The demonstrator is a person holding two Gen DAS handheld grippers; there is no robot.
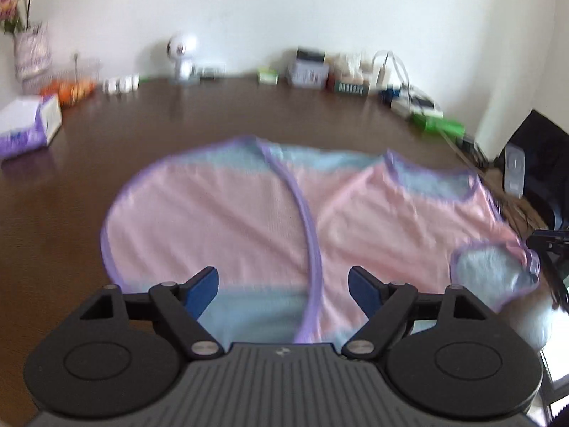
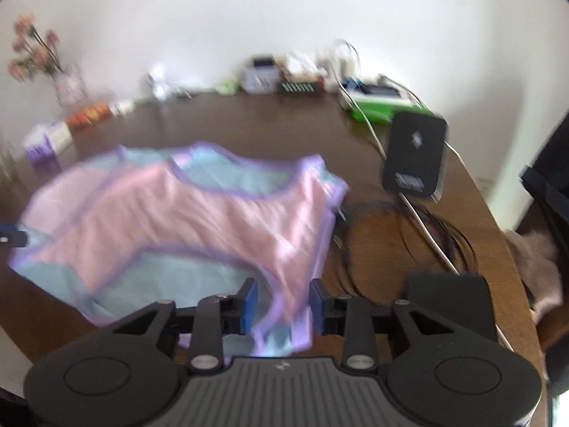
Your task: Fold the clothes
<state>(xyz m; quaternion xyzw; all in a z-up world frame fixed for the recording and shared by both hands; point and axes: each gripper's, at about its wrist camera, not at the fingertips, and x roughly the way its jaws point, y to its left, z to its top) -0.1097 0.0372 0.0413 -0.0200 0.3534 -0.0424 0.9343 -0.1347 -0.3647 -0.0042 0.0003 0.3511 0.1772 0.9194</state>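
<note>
Left tongs (image 1: 283, 286) spread, pink garment (image 1: 249, 220), dark wooden table (image 1: 213, 114), white wall (image 1: 284, 10)

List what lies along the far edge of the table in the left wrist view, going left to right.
Pink flowers in a pale vase → white and purple box → orange items → round white camera on a stand → small green and white box → grey and white box → bright green packet.
</note>
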